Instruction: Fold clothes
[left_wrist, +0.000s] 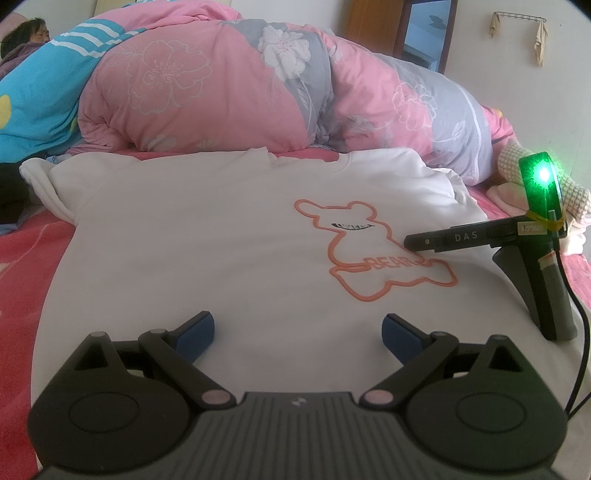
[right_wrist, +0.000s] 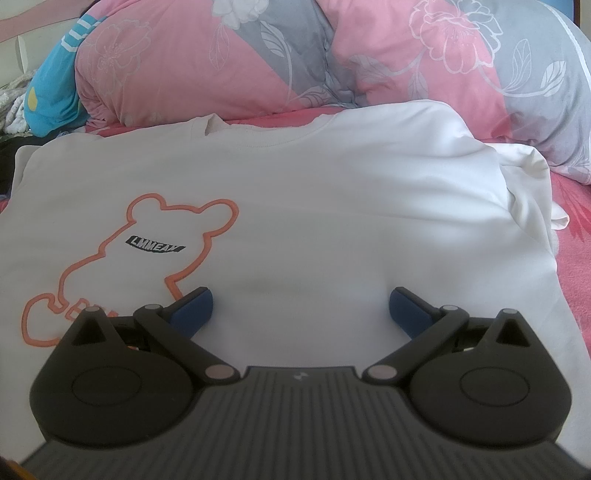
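Heaped pink and grey floral quilt (left_wrist: 229, 85) on red patterned bedsheet (left_wrist: 22, 251), pale wall (left_wrist: 517, 92) with hook rack (left_wrist: 517, 15), brown wooden door frame (left_wrist: 373, 22), soft daylight.

shirt (left_wrist: 207, 236): white cloth, smooth, matt
bear outline (left_wrist: 369, 258): orange, raised, slightly rubbery look
quilt (left_wrist: 207, 92): soft padded cloth, matt
sheet (left_wrist: 22, 258): red cloth, fuzzy
left gripper (left_wrist: 297, 334): black matt plastic, blue pads (left_wrist: 195, 334)

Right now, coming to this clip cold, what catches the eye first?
A white shirt with an orange bear outline lies flat across the bed, unfolded. Behind it bulks a pink and grey flowered quilt. The right gripper rests open on the shirt, a green light glowing on it.
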